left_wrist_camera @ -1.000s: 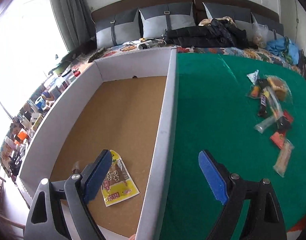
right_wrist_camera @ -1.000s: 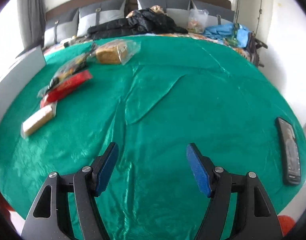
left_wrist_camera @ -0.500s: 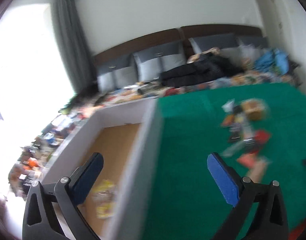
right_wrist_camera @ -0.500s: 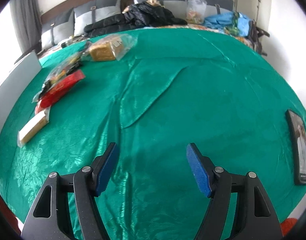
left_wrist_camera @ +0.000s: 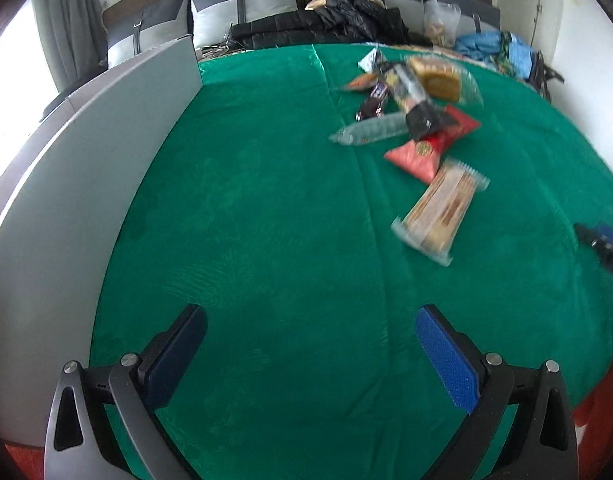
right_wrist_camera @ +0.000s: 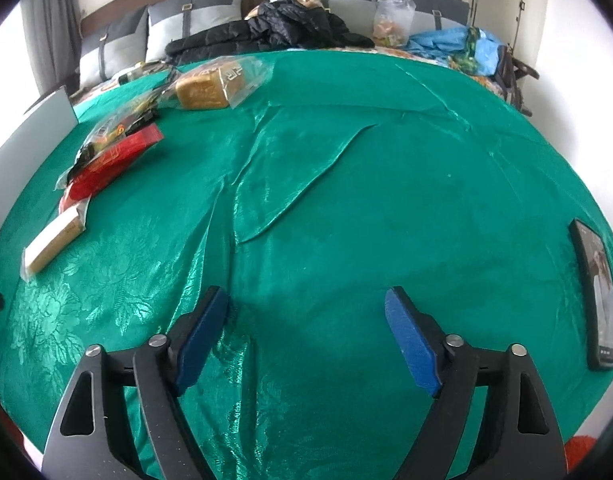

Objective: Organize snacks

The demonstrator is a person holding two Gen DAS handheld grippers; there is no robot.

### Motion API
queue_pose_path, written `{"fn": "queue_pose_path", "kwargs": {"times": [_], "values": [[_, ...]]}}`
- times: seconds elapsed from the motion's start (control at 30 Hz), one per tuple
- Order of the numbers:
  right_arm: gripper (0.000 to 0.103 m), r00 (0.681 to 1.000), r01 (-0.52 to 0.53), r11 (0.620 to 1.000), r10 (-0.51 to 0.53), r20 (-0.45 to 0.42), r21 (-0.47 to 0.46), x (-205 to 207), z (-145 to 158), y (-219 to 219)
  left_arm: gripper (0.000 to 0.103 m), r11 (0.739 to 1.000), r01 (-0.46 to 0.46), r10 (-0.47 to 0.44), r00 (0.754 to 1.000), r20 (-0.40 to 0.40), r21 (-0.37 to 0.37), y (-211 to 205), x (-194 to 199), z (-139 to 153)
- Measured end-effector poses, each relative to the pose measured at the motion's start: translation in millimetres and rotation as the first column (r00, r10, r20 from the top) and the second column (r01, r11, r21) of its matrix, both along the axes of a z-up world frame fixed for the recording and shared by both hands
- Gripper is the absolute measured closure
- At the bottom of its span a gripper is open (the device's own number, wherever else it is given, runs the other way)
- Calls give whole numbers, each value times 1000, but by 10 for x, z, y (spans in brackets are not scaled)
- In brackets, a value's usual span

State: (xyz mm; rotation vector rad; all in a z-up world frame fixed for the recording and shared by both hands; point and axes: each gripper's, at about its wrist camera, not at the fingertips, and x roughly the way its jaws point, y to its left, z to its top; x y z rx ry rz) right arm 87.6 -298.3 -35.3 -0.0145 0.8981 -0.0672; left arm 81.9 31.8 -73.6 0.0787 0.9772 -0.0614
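Observation:
A pile of snacks lies on the green cloth (left_wrist_camera: 266, 220): a biscuit pack (left_wrist_camera: 442, 210), a red packet (left_wrist_camera: 430, 148), a clear long pack (left_wrist_camera: 370, 132) and bagged bread (left_wrist_camera: 438, 78). My left gripper (left_wrist_camera: 310, 314) hangs open and empty over bare cloth, short of the pile and to its left. The white box wall (left_wrist_camera: 106, 140) stands at its left. In the right wrist view the bread (right_wrist_camera: 204, 90), red packet (right_wrist_camera: 110, 160) and biscuit pack (right_wrist_camera: 54, 244) lie far left. My right gripper (right_wrist_camera: 306, 296) has its jaws opening, with nothing between them.
A black phone (right_wrist_camera: 598, 292) lies near the cloth's right edge. Pillows, a black jacket (right_wrist_camera: 266, 32) and blue clothes (right_wrist_camera: 454, 46) sit at the back. A fold runs across the cloth (right_wrist_camera: 290, 196). The right gripper's tip (left_wrist_camera: 604, 246) shows at the left view's right edge.
My left gripper swung right from above the box, where a yellow packet lies, to over the green cloth, and its jaws spread wider. The right gripper stayed put and its jaws widened.

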Motion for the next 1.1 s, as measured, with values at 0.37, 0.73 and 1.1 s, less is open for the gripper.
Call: {"fn": "queue_pose_path", "kwargs": {"times": [0.37, 0.73, 1.1], "values": [[14, 1000, 0, 1000, 0, 10, -3, -12, 1, 23, 0, 999, 4, -4, 1000, 7, -46, 44, -30, -163], [14, 1000, 4, 1000, -4, 23, -4, -34, 2, 23, 0, 999, 16, -16, 1000, 8, -41, 73, -68, -154], [14, 1000, 4, 1000, -4, 24, -3, -35, 1, 20, 0, 999, 20, -20, 1000, 2, -40, 69, -59, -150]]}}
